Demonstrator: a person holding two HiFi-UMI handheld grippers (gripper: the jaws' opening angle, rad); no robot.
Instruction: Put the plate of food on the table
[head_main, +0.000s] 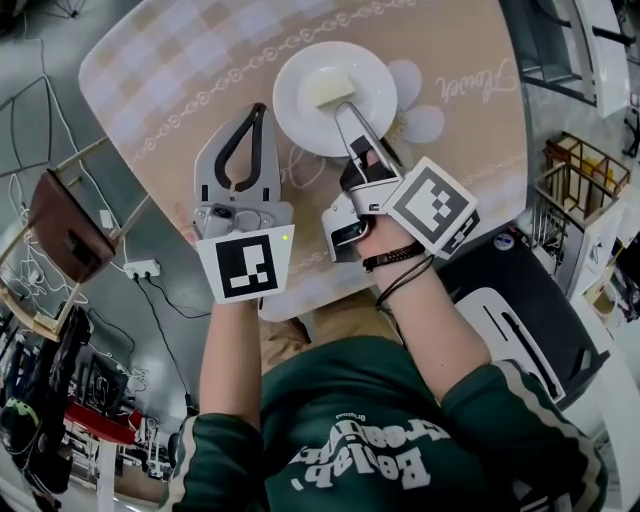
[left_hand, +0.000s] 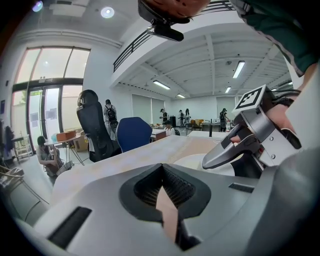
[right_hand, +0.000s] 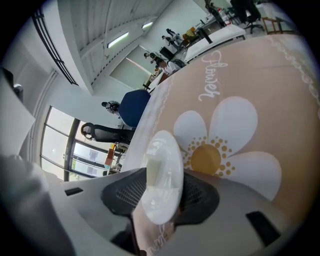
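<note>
Right gripper has its jaws spread wide with the near rim of the plate sitting between them, and the pads don't look like they're pinching it. The plate, with its pale block of food, sits flat on the table, just left of the daisy print. So I'd say we're at the letting-go step, basically done. Next move just needs the jaws backed off toward the near side, low and straight, so they don't catch the rim and drag the plate along. Left gripper is closed and empty, parked to the left of the plate. The plate is well in from the far and right edges, the near edge is close behind both grippers, and there's plenty of free table at the far left.
</note>
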